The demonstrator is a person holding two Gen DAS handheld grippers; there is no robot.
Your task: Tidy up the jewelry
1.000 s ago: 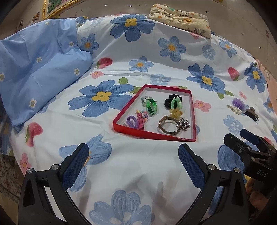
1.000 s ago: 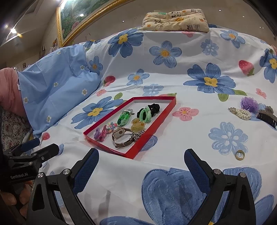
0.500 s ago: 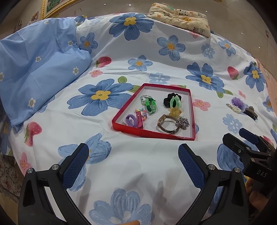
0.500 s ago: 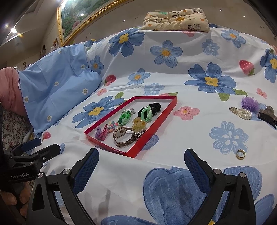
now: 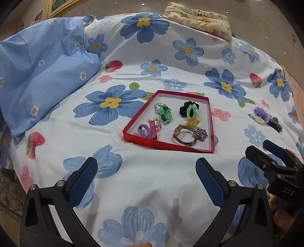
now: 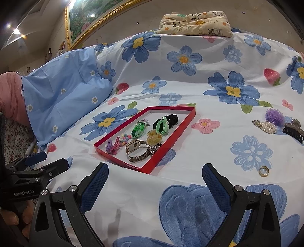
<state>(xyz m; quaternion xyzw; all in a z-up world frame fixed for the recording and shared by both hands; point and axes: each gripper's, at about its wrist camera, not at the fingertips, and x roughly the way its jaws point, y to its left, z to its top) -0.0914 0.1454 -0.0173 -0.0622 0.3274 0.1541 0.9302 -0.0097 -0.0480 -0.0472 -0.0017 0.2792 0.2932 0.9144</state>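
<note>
Red-walled tray (image 6: 172, 136) sits mid-bed, already holding a watch (image 6: 135, 150) and hair ties, likely the sorting spot. Its long axis runs away from the cameras, slanting right in the right view. A ring (image 6: 263, 171), pearl clip (image 6: 265, 126) and claw clip (image 6: 293, 130) lie well apart to its right. Both grippers, left (image 5: 146, 179) and right (image 6: 154, 185), hover wide and empty.

Bedding: a white sheet (image 6: 190, 91) printed with blue flowers and strawberries fills most of both views.
Left side: a pale blue daisy-print pillow (image 6: 62, 98) lies bunched on the sheet; a pink cushion (image 6: 9, 93) sits at the frame's left edge.
Top centre: a cream quilted pad (image 6: 195, 23) with panda prints lies at the far edge.
Upper left: a gold-framed painting (image 6: 91, 15) hangs on a beige wall.
Light: bright spots glare at upper left.
</note>
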